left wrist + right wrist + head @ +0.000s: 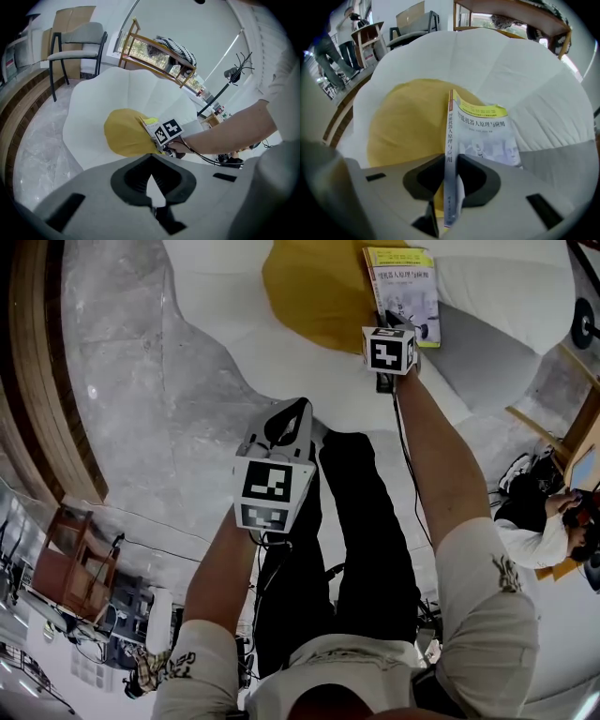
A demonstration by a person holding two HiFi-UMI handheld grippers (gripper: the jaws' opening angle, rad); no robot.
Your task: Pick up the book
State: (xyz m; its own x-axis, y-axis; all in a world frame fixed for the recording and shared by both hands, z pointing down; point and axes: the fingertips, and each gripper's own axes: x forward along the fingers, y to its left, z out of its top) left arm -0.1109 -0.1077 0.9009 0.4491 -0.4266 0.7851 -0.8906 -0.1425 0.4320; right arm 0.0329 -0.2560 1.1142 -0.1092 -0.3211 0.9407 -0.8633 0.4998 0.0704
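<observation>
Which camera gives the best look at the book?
The right gripper view: the book fills the middle, spine between the jaws. The head view shows it small, at the top; the left gripper view, only a sliver.

Your book (485,136) stands on edge between the jaws of your right gripper (450,173), over the right side of the round centre cushion (408,126) that lies in the middle of the petal-shaped floor seat (216,296). Your left gripper (286,423) hangs nearer to you and to the left, by the seat's front edge, well apart from the book. Beyond the seat a chair (77,54) stands at the far left, what seems to be a wooden rack (154,51) stands behind the seat, and a seated person (544,531) is off to your right.
</observation>
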